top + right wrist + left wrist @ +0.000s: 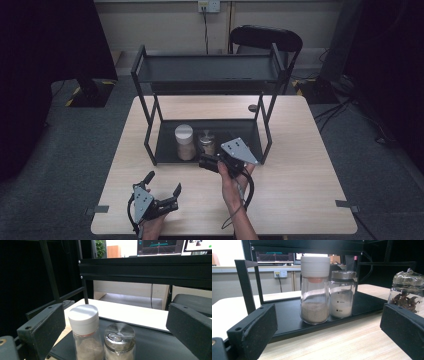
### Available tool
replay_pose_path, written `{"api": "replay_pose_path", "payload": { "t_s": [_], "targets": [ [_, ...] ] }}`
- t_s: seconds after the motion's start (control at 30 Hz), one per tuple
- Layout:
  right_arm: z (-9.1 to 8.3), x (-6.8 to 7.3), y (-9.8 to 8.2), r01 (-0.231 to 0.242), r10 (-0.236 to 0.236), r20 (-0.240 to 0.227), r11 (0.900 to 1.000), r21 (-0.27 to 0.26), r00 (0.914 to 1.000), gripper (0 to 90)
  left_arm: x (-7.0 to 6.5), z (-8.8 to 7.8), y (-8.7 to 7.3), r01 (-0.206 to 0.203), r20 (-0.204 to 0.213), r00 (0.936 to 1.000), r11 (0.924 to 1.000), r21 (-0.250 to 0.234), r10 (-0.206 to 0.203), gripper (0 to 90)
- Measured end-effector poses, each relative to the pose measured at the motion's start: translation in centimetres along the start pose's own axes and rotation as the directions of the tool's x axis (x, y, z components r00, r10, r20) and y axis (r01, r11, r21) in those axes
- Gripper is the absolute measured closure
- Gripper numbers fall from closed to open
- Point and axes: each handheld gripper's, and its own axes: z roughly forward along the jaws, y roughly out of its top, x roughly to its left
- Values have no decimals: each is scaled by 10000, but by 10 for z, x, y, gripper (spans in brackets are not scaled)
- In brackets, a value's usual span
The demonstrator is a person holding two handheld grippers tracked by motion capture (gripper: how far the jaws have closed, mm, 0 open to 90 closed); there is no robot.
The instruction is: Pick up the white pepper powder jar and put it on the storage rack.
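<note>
A glass jar with a white lid [184, 141] holding tan powder stands on the lower tray of a black rack [246, 131]. A shorter silver-lidded jar [206, 142] of white powder touches its right side. My right gripper [214, 161] hovers open at the tray's front edge, angled toward the two jars. Seen from it, its jaws stand wide apart above the white-lidded jar [85, 332] and the silver-lidded jar [119, 340]. My left gripper [162, 183] rests open near the table's front edge. It faces the white-lidded jar [315, 290] and the silver-lidded jar [342, 293].
A third jar with dark dried pieces [404, 293] stands at the right of the left gripper view, partly behind a jaw. The rack's upper shelf [205, 67] overhangs the tray. A black chair [265, 37] stands behind the wooden table [300, 170].
</note>
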Motion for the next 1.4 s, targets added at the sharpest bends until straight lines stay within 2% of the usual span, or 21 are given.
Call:
{"api": "replay_pose_path", "payload": {
  "t_s": [0.7, 0.97, 1.4],
  "targets": [
    [-29, -10, -12, -212, 222, 380, 9994, -272, 9990, 13, 0, 0, 0, 18, 2, 10000, 10000, -2, -18, 3],
    [-43, -19, -17, -348, 366, 412, 9985, -429, 9985, 0, 0, 0, 0, 18, -10, 10000, 10000, 3, -18, 3],
    [-61, -29, -27, -576, 618, 795, 9969, -540, 9949, 0, 0, 0, 0, 10, -12, 10000, 10000, 11, -10, 3]
  ]
}}
